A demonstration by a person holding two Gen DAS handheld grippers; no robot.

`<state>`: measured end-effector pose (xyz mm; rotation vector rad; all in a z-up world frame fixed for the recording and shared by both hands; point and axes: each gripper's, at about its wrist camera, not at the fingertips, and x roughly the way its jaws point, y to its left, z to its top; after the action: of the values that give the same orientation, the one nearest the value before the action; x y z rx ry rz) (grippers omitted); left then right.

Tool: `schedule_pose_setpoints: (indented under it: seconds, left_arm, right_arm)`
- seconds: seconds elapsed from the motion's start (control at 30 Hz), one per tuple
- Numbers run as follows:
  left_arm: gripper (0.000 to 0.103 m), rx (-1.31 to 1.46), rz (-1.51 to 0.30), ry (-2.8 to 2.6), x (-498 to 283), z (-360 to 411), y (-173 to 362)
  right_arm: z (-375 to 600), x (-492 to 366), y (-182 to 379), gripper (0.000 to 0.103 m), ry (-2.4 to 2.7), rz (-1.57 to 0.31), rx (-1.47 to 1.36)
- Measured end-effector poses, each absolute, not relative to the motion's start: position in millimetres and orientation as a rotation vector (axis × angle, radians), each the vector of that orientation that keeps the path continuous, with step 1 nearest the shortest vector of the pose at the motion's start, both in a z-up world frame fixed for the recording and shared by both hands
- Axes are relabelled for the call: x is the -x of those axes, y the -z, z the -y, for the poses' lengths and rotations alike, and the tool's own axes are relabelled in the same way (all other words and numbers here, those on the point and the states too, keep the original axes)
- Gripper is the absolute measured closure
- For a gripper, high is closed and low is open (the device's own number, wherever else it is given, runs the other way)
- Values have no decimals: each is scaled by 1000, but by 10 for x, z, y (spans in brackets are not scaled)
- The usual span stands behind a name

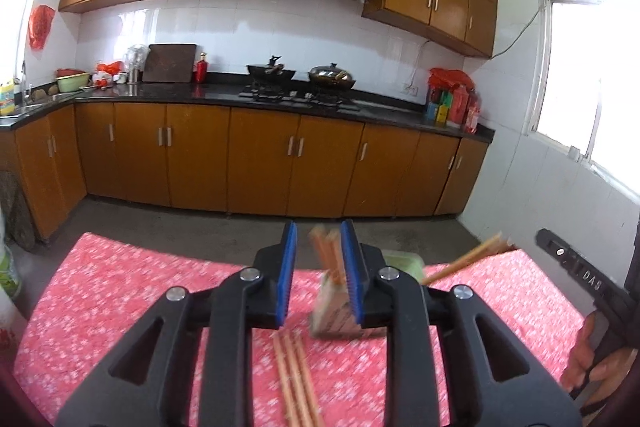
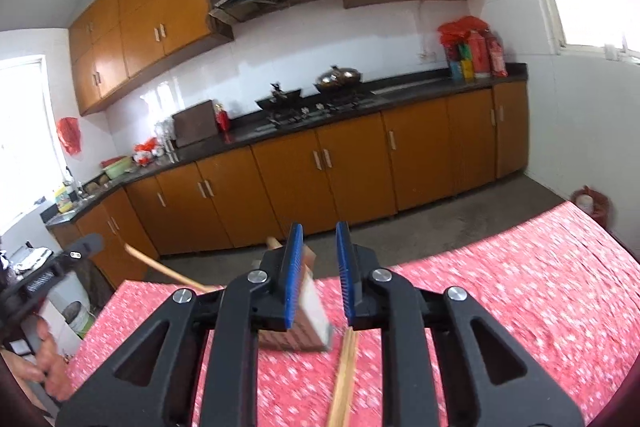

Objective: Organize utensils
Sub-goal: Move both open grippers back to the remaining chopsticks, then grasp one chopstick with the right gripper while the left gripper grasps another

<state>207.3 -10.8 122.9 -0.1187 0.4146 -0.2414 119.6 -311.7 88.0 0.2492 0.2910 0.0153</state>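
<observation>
A box-shaped utensil holder (image 1: pixel 334 315) stands on the red floral tablecloth (image 1: pixel 120 287), with wooden chopsticks (image 1: pixel 326 251) sticking up out of it. My left gripper (image 1: pixel 320 275) is open, the holder just in front of its right finger. More chopsticks (image 1: pixel 296 379) lie on the cloth below it. In the right wrist view the holder (image 2: pixel 308 311) sits by the left finger of my open right gripper (image 2: pixel 320 275). Chopsticks (image 2: pixel 344 375) lie on the cloth beneath it. One long chopstick (image 2: pixel 160 269) juts out left.
A green container (image 1: pixel 402 259) sits behind the holder. The other hand-held gripper shows at the right edge of the left wrist view (image 1: pixel 580 279) and at the left edge of the right wrist view (image 2: pixel 48 275). Kitchen cabinets and counter (image 1: pixel 280 99) lie beyond the table.
</observation>
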Motion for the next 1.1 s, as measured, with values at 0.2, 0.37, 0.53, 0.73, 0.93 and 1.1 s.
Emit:
schedule_pose_setpoints:
  seconds: [0.2,0.37,0.53,0.73,0.93,1.1]
  left_arm:
    - [77,57,-516,168,-1929,-118,-694]
    - [77,60,-678,129,-1931,-228,-64]
    - [77,71,-769,136,-1891,-191,295]
    - [77,81,-818,156,-1885,-121,471]
    - [77,89,-847,179,-1893,-23,576]
    - [77,97,-868,199,-1905,32,648]
  right_arm:
    - [3279,-1257,-96,85,21,-523,-274]
    - [3155,-1342,577,85,-16,-713,-293]
    - [2864,-1361,908,85,-80,-801,-261]
    - [2746,-1416,1061,89,-67,-838,-203]
    - [2735,-1419,1093,89,-61,-845,-180]
    - [2732,-1433,1099,95,-9,-834,-126]
